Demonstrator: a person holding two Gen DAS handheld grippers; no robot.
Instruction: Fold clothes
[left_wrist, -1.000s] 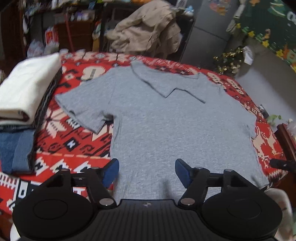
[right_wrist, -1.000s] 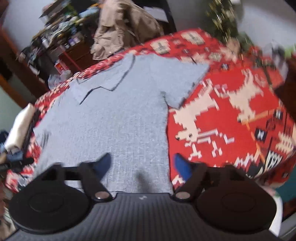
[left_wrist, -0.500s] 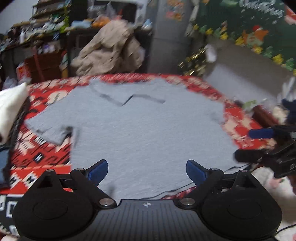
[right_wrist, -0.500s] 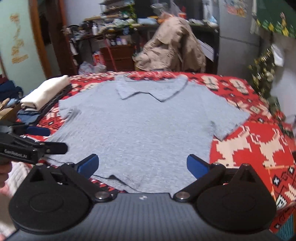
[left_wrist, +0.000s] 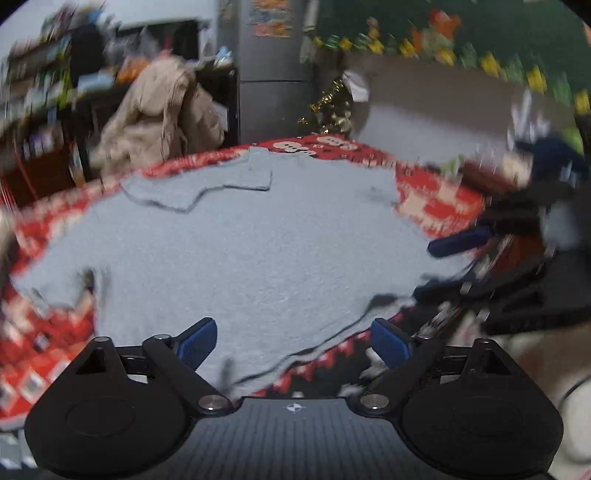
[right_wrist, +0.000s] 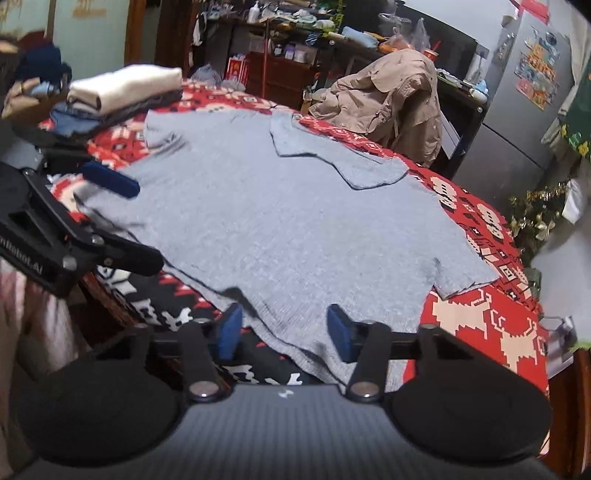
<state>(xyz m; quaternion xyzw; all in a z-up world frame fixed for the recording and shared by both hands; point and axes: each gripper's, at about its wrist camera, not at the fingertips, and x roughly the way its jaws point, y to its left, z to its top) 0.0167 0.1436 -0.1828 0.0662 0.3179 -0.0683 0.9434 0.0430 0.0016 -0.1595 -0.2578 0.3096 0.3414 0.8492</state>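
On red patterned cloth (right_wrist: 487, 325), flat grey shirt (right_wrist: 295, 229), cluttered shelves (right_wrist: 295, 33) behind

Black tongs (right_wrist: 284, 328), blue ribbed fingertip pads (right_wrist: 340, 326), silver pivot screws, ribbed black housing, white crosshair marking

Folded stack (right_wrist: 122, 92) beside shirt (right_wrist: 295, 221)

One grey shirt (right_wrist: 280, 221), one folded-clothes stack (right_wrist: 122, 92), one tan jacket (right_wrist: 384, 96), two grippers.
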